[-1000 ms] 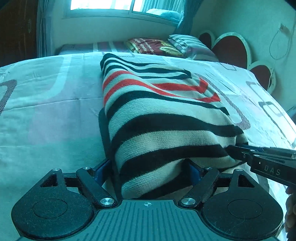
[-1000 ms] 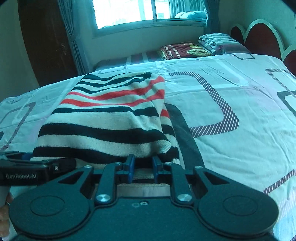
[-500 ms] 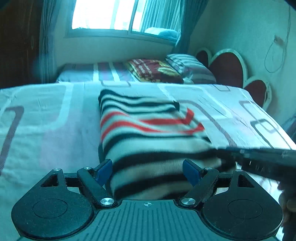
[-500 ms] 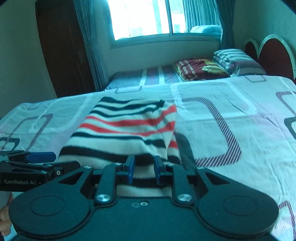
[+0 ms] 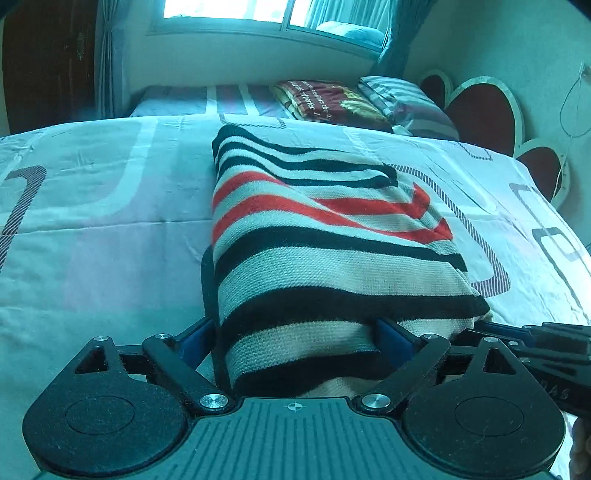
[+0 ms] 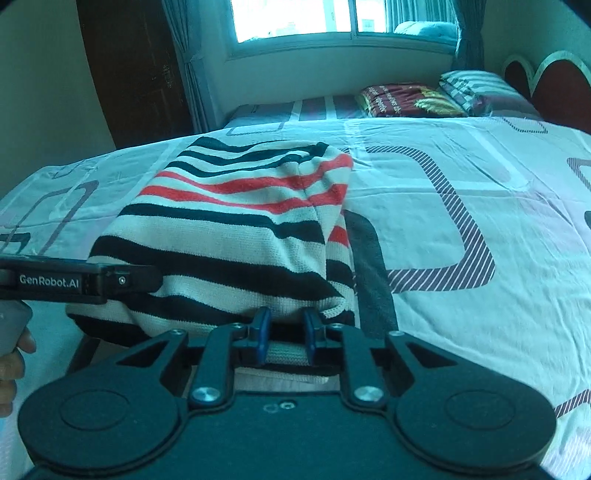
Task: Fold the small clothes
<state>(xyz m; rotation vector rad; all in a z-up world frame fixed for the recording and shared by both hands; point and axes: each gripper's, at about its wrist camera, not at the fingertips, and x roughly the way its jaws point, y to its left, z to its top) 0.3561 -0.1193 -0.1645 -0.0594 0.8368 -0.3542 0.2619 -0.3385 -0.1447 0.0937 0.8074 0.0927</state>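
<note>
A folded sweater (image 5: pixel 332 266) with black, cream and red stripes lies on the patterned bedsheet (image 5: pixel 92 240). My left gripper (image 5: pixel 295 332) straddles its near end; the jaws are opening, the sweater is between the blue pads (image 5: pixel 197 338), and the left pad stands off the fabric. In the right wrist view the sweater (image 6: pixel 229 236) bulges up at its near edge. There my right gripper (image 6: pixel 286 332) is shut on the hem. The left gripper (image 6: pixel 110 280) shows at the left of that view. The right gripper (image 5: pixel 524 336) shows at the sweater's right corner in the left wrist view.
Pillows (image 5: pixel 406 103) and a folded red blanket (image 5: pixel 328 103) lie at the head of a second bed under the window (image 6: pixel 332 18). Heart-shaped headboards (image 5: pixel 480 110) stand at right, a dark wardrobe (image 6: pixel 133 74) at left. A hand (image 6: pixel 11 354) holds the left gripper.
The left gripper's fingers stand wider apart around the sweater than a second ago. Both views tipped up half a second ago and have come back down. The right gripper keeps its hold on the hem.
</note>
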